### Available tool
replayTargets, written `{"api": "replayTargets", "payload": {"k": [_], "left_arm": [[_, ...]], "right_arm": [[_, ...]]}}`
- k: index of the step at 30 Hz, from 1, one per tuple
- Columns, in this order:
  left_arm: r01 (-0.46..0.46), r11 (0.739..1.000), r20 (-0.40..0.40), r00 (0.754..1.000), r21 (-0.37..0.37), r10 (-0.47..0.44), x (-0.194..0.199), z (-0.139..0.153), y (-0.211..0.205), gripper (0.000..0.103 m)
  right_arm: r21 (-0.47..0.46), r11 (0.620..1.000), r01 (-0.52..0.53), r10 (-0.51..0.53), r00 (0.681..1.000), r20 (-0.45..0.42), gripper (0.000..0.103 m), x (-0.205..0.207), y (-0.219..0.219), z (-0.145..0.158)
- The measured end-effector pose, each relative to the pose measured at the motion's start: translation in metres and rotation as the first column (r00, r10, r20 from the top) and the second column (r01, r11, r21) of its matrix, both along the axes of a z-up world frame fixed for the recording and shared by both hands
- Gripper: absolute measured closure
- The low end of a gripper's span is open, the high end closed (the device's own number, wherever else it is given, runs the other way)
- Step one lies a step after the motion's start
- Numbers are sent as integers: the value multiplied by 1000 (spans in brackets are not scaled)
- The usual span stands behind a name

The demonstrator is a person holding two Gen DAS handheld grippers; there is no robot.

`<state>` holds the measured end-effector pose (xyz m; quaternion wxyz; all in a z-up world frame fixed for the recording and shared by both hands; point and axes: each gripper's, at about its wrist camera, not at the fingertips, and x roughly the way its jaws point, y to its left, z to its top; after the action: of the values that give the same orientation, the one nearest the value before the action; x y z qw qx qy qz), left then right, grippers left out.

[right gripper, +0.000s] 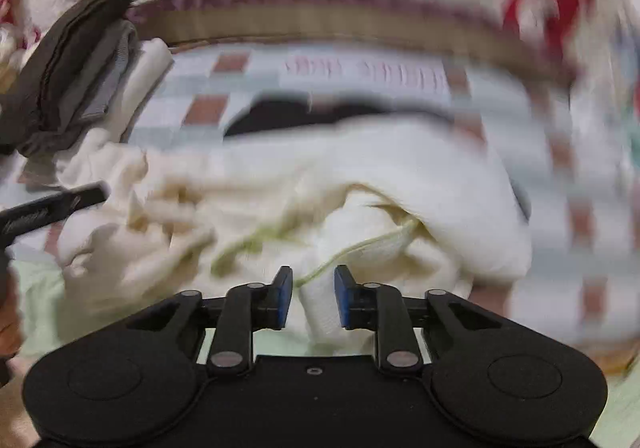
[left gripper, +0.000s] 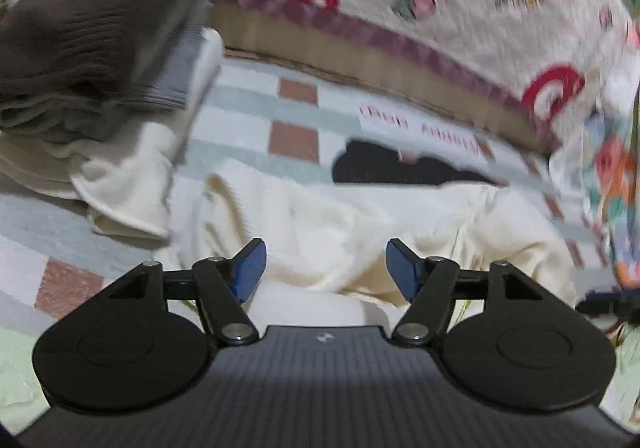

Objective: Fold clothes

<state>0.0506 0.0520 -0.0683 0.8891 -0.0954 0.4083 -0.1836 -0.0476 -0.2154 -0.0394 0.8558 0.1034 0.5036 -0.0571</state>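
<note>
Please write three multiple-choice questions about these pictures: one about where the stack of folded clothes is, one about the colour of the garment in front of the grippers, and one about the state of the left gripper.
1. In the left wrist view, where is the stack of folded clothes?
A. upper left
B. lower right
C. centre

2. What colour is the crumpled garment lying on the checked bed cover?
A. red
B. cream
C. blue

3. How does the left hand-held gripper stand?
A. shut on the garment
B. out of view
C. open, holding nothing

Answers:
1 A: the stack of folded clothes, a brown piece on top, fills the upper left.
2 B: the crumpled garment on the checked bed cover is cream.
3 C: the left hand-held gripper has its blue pads wide apart, empty between.
</note>
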Motion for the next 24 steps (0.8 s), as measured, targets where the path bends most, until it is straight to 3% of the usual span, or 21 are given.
{"api": "replayTargets", "payload": {"k": [1,3,5,7,8,11,14,15,17,19,20,22,24], "left_arm": [[-5,1000,-4,1000,0,5,1,-1,1,36],[-16,1000,-13,1000,1,16,2,-2,4,32],[-27,1000,-21,999,1,27,4,-3,6,29],[-38,999,-29,999,2,38,5,-5,9,27],[-44,999,-33,998,2,44,6,-6,10,27],[-60,998,-46,997,4,60,8,-8,14,27],[-80,997,-55,995,-11,79,12,-9,19,31],[-90,995,-52,995,-37,88,15,-9,24,34],[-107,993,-64,993,-56,103,25,-16,30,35],[-117,992,-95,989,-42,113,32,-28,33,40],[-120,992,-112,987,-34,116,35,-34,34,40],[-122,992,-138,984,-39,116,38,-42,38,41],[-121,991,-141,984,-50,113,39,-45,40,42]], "right_arm": [[35,999,-10,9,1000,20,71,-6,1,-7],[43,988,-147,142,984,104,72,-5,16,-14],[-15,952,-305,301,928,218,72,-2,29,-11],[-2,897,-442,423,856,297,71,-1,31,-10],[26,874,-484,455,838,302,71,4,30,-10],[-26,784,-621,614,767,185,71,32,29,0],[-76,658,-749,753,657,44,66,61,28,11],[-53,628,-776,778,628,11,60,71,28,12],[34,585,-810,811,585,-35,58,88,27,10],[91,572,-815,820,572,-34,57,95,33,-3],[100,579,-809,814,580,-15,56,94,38,-12],[103,633,-767,769,639,33,55,96,43,-30],[174,698,-694,692,717,81,55,98,39,-44]]}}
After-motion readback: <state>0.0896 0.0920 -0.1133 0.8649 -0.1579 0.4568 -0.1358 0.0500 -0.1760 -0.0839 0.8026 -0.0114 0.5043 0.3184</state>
